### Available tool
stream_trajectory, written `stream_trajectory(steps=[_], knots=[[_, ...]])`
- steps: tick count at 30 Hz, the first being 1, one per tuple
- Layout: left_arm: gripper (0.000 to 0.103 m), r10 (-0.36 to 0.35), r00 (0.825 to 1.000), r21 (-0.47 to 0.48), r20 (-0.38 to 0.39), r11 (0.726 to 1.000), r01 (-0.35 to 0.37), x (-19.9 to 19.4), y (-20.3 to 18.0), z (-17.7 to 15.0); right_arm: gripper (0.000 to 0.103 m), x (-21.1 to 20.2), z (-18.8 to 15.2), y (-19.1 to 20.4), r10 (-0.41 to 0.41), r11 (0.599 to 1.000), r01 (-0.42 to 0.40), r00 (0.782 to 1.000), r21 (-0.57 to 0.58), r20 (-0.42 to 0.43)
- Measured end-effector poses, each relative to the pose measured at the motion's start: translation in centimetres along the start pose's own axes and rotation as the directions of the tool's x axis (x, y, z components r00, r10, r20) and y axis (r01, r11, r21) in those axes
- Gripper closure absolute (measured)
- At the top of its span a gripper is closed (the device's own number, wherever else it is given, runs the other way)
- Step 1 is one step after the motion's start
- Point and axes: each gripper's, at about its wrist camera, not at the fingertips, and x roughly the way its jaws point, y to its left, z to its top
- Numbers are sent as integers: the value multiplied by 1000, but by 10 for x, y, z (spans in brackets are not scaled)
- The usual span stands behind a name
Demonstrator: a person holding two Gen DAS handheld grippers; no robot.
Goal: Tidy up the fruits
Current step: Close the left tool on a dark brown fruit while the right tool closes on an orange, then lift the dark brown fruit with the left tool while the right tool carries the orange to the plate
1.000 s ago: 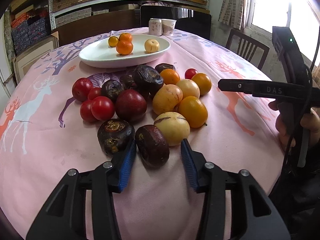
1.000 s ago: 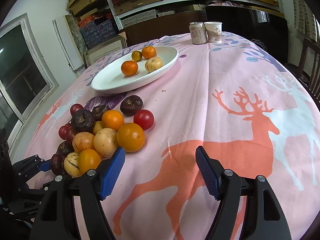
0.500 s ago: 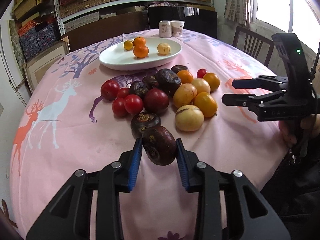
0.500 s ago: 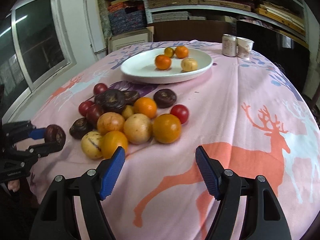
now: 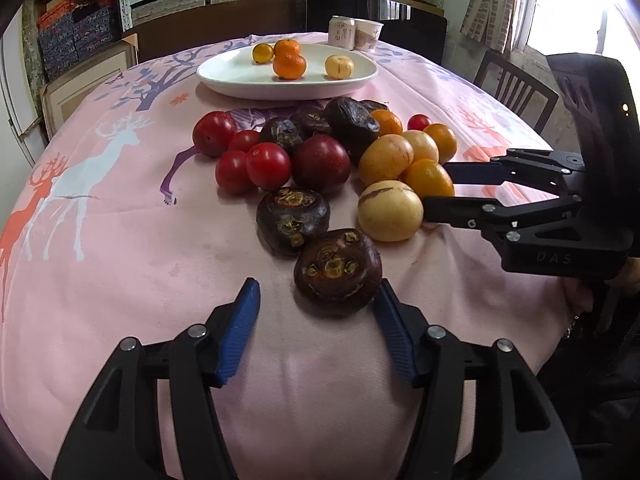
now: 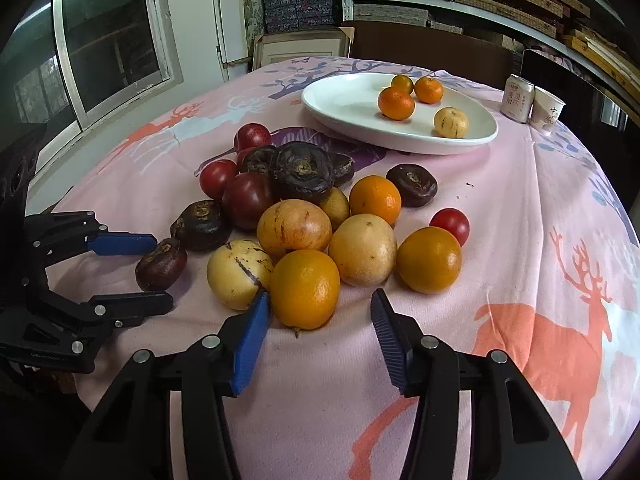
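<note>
A pile of red, dark brown, yellow and orange fruits lies on the pink tablecloth. The nearest dark brown fruit (image 5: 338,270) (image 6: 160,264) rests on the cloth between the fingers of my left gripper (image 5: 317,286) (image 6: 162,272). Its jaws are opening, with the left pad clear of the fruit. My right gripper (image 6: 319,295) (image 5: 436,186) is closing around an orange (image 6: 305,288) (image 5: 428,178) at the pile's near edge; its right pad stands off the fruit. The white plate (image 5: 240,76) (image 6: 340,108) behind the pile holds small mandarins and a yellow fruit.
A can (image 5: 342,32) (image 6: 518,98) and a paper cup (image 6: 548,110) stand behind the plate. A dark chair (image 5: 516,88) is past the table's right side. Bare cloth with a deer print (image 6: 560,320) lies right of the pile. Shelves fill the back wall.
My left gripper held the dark brown fruit half a second ago; the fruit now lies on the cloth and the jaws have spread. My right gripper came to the pile and narrowed around an orange.
</note>
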Motion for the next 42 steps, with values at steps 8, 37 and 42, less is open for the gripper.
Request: stream_trajectory(steps=[8,37,42], knots=[[34,-26,999,-31,22,999,26,3,-1,4,67,4,0,-5,58,998,-58,998,22,2],[61,-35,998,-17,47,999,35,1,-19,4,67,-7,-7,-19,126,987,-130,990,89,58],[61,-34,998,-19,47,999,35,0,-18,3,67,-8,-8,-21,126,987,-131,990,96,63]])
